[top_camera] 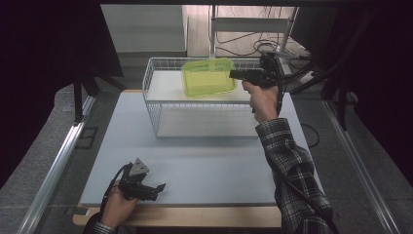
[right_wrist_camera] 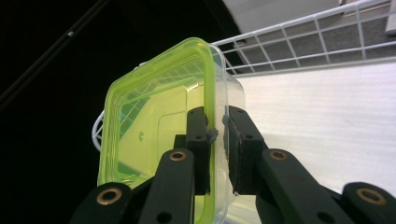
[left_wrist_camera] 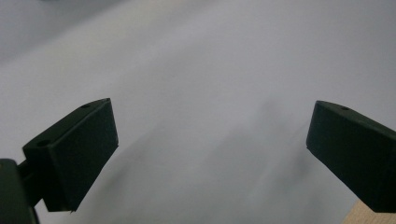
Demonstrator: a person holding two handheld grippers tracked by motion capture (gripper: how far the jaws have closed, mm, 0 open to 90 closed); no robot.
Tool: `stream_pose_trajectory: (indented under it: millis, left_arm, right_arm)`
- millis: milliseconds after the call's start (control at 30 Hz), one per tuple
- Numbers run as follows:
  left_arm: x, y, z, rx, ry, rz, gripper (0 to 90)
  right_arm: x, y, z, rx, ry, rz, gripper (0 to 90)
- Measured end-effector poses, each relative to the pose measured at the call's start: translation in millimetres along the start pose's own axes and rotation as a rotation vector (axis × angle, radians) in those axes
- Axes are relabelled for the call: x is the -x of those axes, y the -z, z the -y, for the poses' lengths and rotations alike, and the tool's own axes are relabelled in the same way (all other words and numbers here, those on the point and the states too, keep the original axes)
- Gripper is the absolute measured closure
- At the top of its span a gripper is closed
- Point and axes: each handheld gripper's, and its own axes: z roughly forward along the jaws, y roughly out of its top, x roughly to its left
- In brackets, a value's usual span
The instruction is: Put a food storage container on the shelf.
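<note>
A clear box with a yellow-green lid (top_camera: 208,77) hangs tilted over the white wire basket (top_camera: 156,90) at the far side of the table. My right gripper (top_camera: 235,74) grips its rim from the right. In the right gripper view the two jaws pinch the green lid edge (right_wrist_camera: 211,93) of the box (right_wrist_camera: 154,135), and the gripper (right_wrist_camera: 217,122) is shut on it. My left gripper (top_camera: 158,189) rests low at the front left of the table, held by a hand. In the left gripper view its jaws stand wide apart over the bare table, gripper (left_wrist_camera: 210,140) open and empty.
The grey-white tabletop (top_camera: 195,165) lies between the basket and the front wooden edge (top_camera: 195,217). Metal rails (top_camera: 53,165) run along both sides. A chair frame and cables (top_camera: 253,34) stand behind the basket. A plaid sleeve (top_camera: 292,165) reaches across the right part.
</note>
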Motion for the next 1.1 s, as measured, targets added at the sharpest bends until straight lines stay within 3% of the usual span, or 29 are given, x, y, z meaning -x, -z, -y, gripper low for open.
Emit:
stream_pose_trajectory:
  millis: [233, 400, 967, 1100]
  left_arm:
    - [0.7, -0.7, 0.2, -0.005, -0.005, 0.001, 2.0]
    - [1.1, -1.5, 0.3, -0.014, -0.011, -0.002, 1.9]
    - [1.3, -2.5, 0.6, -0.025, -0.022, -0.006, 1.8]
    - [1.6, -2.8, 0.6, -0.027, -0.022, -0.003, 1.7]
  right_arm:
    - [5.2, -9.2, 0.8, 0.014, 0.002, 0.043, 79.7]
    - [5.9, -11.2, 3.4, 0.015, 0.002, 0.044, 79.0]
    - [1.9, -18.7, 4.5, -0.014, 0.133, 0.166, 72.1]
    - [3.4, -23.3, 3.5, -0.028, 0.146, 0.175, 65.4]
